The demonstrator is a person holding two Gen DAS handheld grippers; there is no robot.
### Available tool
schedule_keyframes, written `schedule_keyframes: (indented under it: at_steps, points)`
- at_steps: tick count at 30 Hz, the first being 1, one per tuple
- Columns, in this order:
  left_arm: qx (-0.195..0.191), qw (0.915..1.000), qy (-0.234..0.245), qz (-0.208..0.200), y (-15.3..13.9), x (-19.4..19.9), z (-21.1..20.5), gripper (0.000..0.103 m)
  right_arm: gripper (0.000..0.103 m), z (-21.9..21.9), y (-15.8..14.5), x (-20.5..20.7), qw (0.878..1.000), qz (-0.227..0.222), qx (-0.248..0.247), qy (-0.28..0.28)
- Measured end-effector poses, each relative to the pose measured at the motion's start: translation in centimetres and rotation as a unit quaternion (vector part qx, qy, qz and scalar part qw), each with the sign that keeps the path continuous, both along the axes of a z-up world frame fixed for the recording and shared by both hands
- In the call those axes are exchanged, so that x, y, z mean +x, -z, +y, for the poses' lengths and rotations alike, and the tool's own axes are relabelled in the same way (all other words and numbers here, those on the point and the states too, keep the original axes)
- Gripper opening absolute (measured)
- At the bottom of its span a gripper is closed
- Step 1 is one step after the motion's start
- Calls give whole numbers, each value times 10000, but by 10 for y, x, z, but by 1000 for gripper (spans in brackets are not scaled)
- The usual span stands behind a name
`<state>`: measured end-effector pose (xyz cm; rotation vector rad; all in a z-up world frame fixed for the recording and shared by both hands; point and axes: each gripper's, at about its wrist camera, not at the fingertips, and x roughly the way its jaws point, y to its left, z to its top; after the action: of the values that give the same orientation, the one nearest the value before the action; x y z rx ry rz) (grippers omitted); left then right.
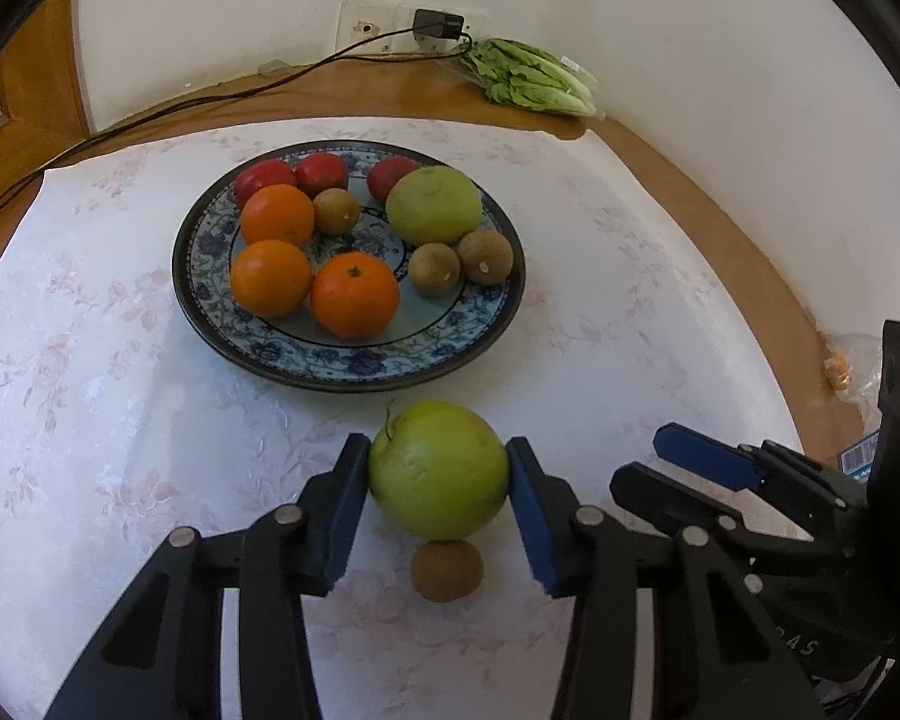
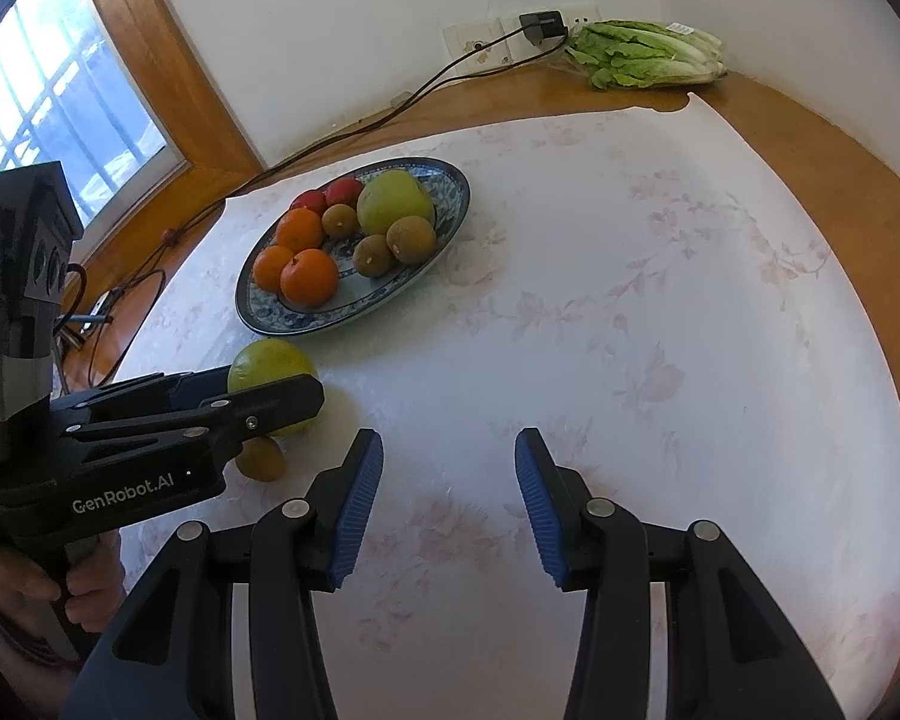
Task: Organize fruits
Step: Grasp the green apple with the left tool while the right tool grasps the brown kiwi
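Note:
My left gripper is shut on a green apple, a blue pad pressing on each side, just above the flowered tablecloth. A small brown fruit lies on the cloth right under and in front of the apple. Beyond stands a blue patterned plate holding three oranges, three red fruits, three brown fruits and a second green apple. In the right wrist view, my right gripper stands open over bare cloth with nothing between its fingers. The left gripper, apple and plate sit to its left.
A bagged lettuce lies in the far corner by a wall socket with a charger; its cable runs left along the wooden table edge. A window is at left. A crumpled plastic bag is at the right edge. A person's hand grips the left handle.

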<state>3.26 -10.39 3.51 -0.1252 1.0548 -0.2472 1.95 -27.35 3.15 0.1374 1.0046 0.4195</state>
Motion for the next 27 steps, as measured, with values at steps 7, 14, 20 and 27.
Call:
schedule_keyframes:
  at_steps: [7,14,20,27]
  points:
    - [-82,9999,21,-136,-11,-7,8,48,47,8,-2,-2,9999,-4,-48,-95]
    - [-26,9994,-231,-269,-20,-13,31,48,47,19,-6,-7,9994,-76,137,-321]
    - [38,9987,-431,-280,-17,-17,50,48,47,40,-4,-11,9980,-48,132,-613]
    - [-24,9978,-595,-306,-16,-21,67,48,47,60,1,-5,9973,-41,-21,-729]
